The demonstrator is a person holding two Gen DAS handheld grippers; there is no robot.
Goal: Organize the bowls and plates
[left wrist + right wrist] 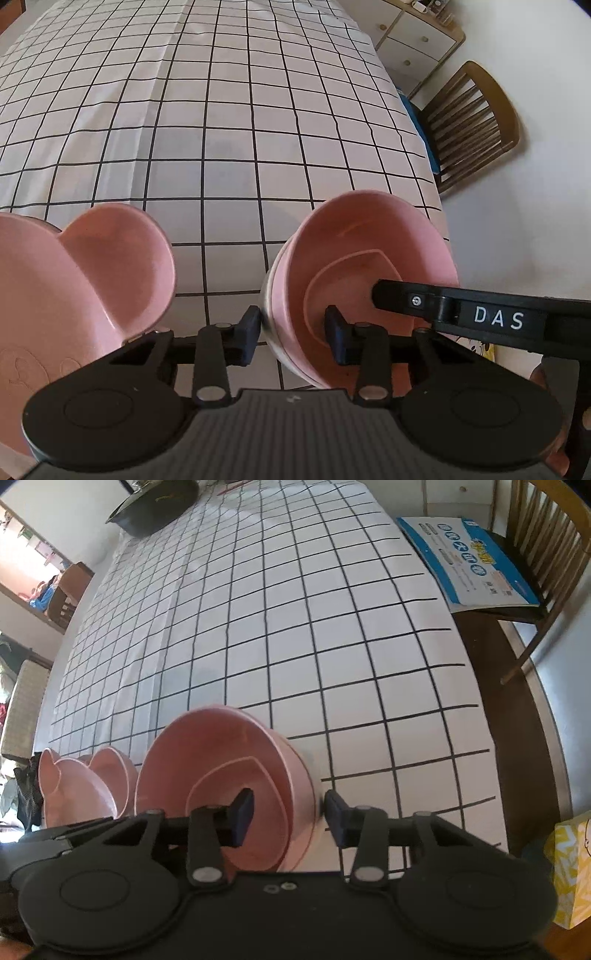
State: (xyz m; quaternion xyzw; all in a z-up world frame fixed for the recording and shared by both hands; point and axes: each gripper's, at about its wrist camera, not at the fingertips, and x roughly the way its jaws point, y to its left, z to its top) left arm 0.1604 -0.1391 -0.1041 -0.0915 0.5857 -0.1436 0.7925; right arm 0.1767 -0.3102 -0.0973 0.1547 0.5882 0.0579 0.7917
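Observation:
A stack of pink bowls (369, 251) stands near the table's front edge; it also shows in the right wrist view (221, 760). My left gripper (295, 332) straddles its left rim, one blue pad (249, 332) outside and one inside, with gaps to the wall. My right gripper (288, 816) straddles the right rim the same way, one pad (242, 812) inside. A pink eared plate (74, 280) lies to the left and also shows in the right wrist view (77, 794).
A checked tablecloth (221, 129) covers the table. A wooden chair (469, 125) and a drawer cabinet (417, 40) stand to the right. A black pan (155, 506) sits at the far end. A blue-and-white leaflet (469, 561) lies on the chair. A yellow box (569, 867) is at the near right.

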